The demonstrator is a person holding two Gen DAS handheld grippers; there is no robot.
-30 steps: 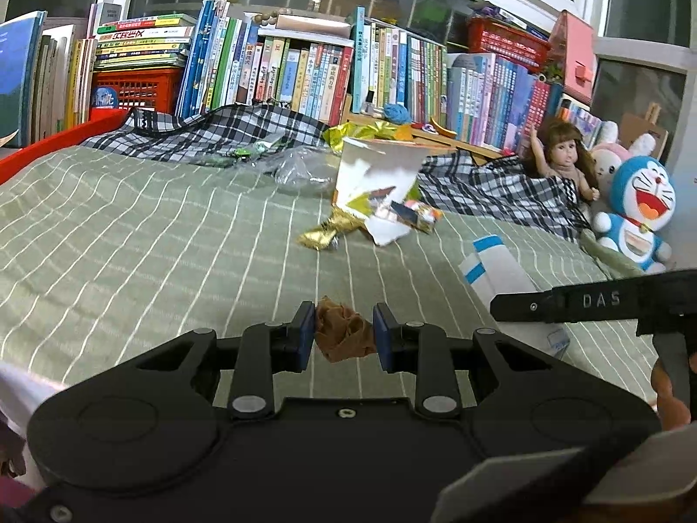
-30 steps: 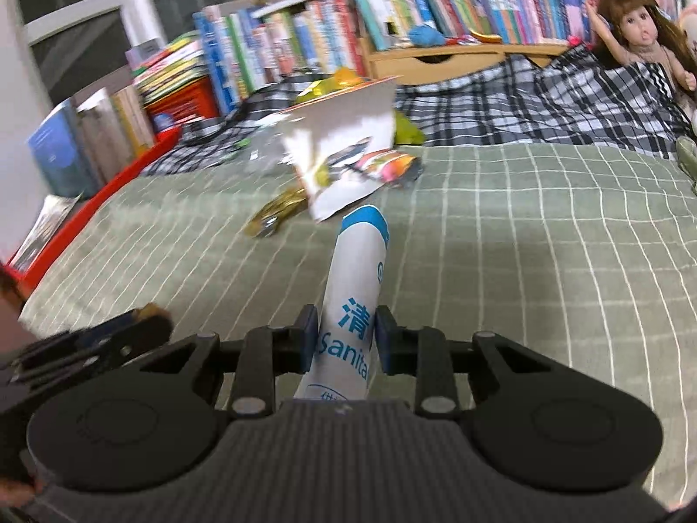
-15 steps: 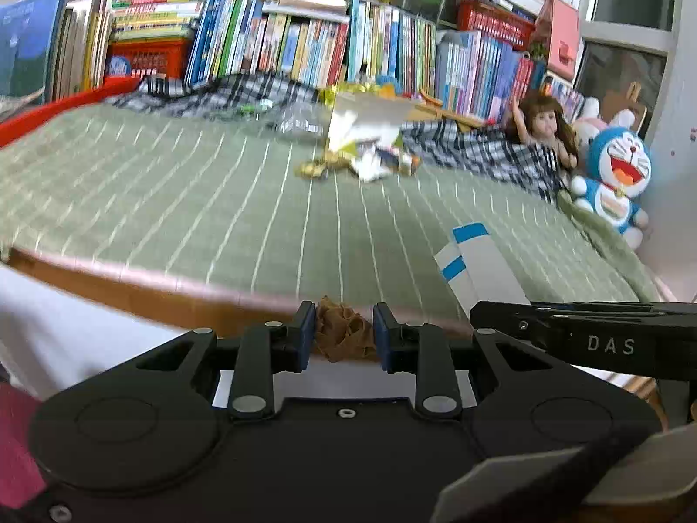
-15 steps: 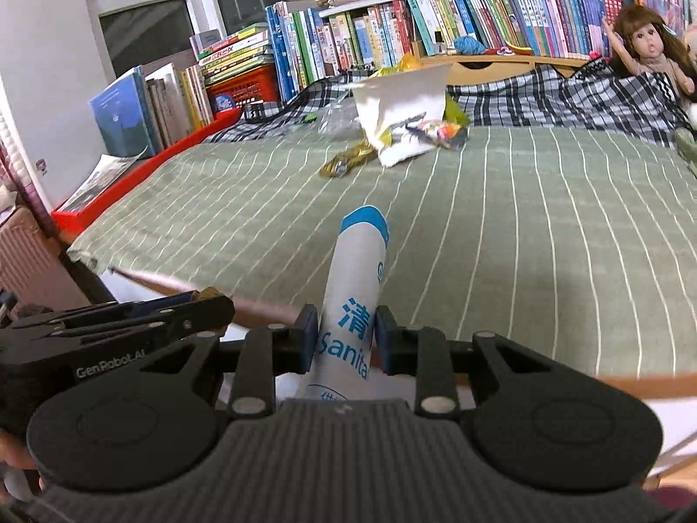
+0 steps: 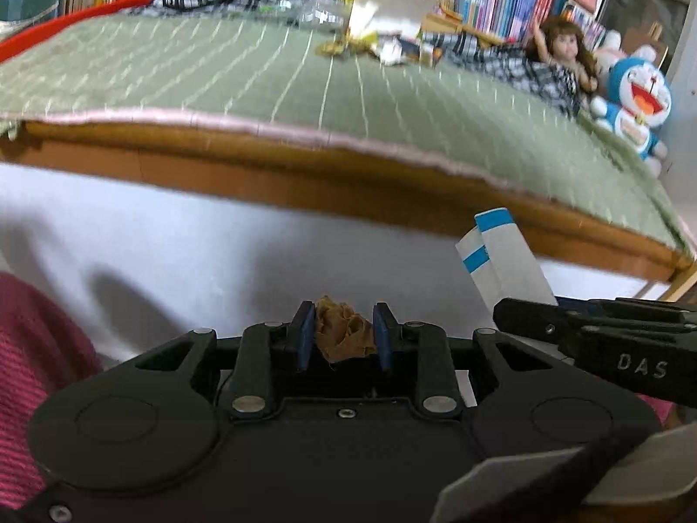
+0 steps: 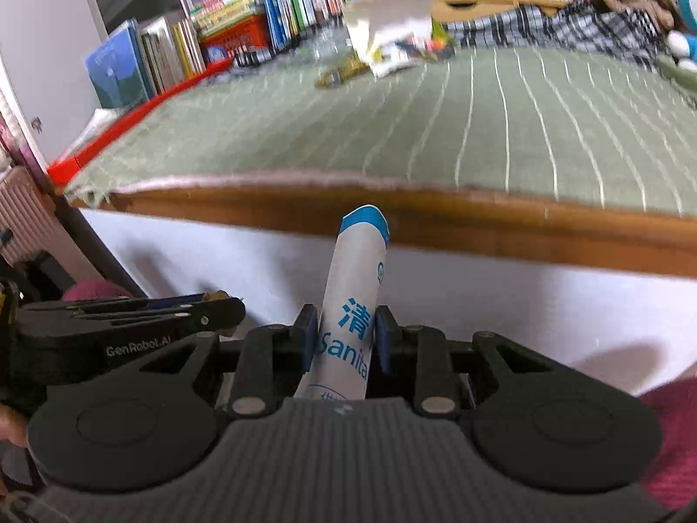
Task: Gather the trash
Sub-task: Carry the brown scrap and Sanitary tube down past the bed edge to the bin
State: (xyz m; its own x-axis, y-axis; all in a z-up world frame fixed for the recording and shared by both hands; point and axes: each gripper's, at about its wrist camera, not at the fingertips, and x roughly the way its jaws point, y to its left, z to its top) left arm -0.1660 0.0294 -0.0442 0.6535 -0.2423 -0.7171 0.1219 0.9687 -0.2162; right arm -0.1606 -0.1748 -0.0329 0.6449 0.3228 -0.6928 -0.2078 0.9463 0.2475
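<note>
Two bits in hand: left gripper [image 5: 340, 336] pinching a brown wad [image 5: 344, 334], right gripper [image 6: 341, 334] pinching a wipes packet [image 6: 353, 300], both off the bed's [image 6: 392, 130] front edge. Next they need a bin, none visible.

We've got matte black grippers [image 5: 343, 336] with blue pads [image 5: 305, 334], silver screws, "GenRobot.AI" and "DAS" lettering, plus magenta knit clothing [image 5: 26, 375].

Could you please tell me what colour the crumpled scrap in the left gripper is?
Brown crumpled scrap, seen best in the left wrist view.
</note>
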